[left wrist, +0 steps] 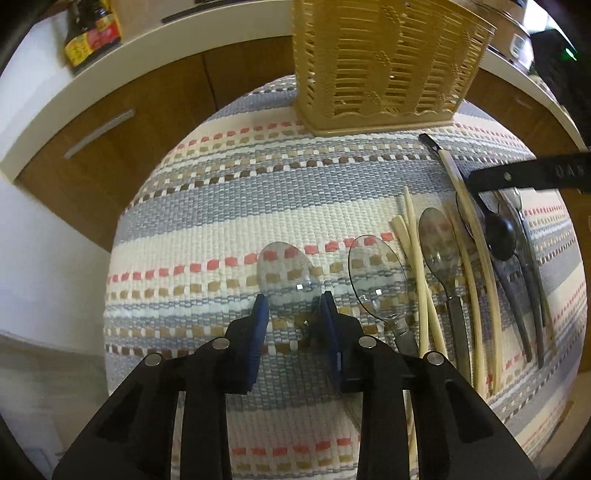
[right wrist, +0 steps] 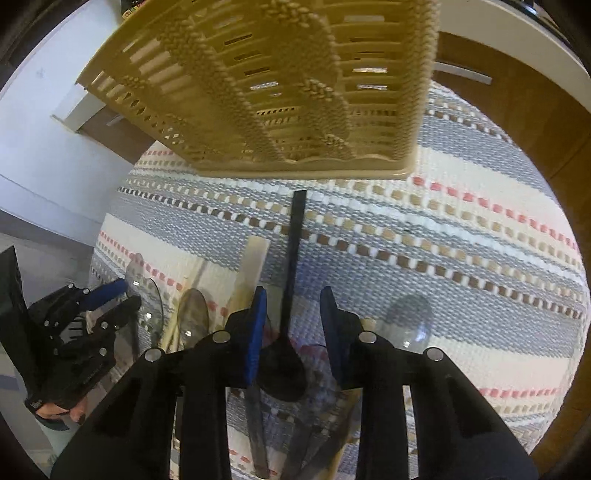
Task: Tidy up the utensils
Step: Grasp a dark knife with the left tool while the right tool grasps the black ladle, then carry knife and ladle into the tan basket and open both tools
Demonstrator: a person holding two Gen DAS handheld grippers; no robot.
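Note:
My left gripper point(left wrist: 293, 306) points down at the striped mat, its blue pads on either side of the lower bowl of a clear plastic spoon point(left wrist: 286, 269); I see no firm squeeze. To its right lie another clear spoon point(left wrist: 376, 266), pale chopsticks point(left wrist: 415, 266), a smoky spoon point(left wrist: 439, 240) and a black spoon point(left wrist: 500, 232). My right gripper point(right wrist: 293, 314) straddles that black spoon point(right wrist: 282, 369). Its thin handle runs up between the pads with gaps on both sides. The tan slotted basket point(right wrist: 280, 85) stands just beyond. My left gripper point(right wrist: 122, 297) shows at the left edge.
The woven mat point(left wrist: 295, 184) covers a round table. Behind the tan basket point(left wrist: 384, 62) run brown cabinets and a white counter with a dark sauce bottle point(left wrist: 88, 33). A further clear spoon point(right wrist: 410, 321) lies right of my right gripper. A hand point(right wrist: 55, 410) holds the left tool.

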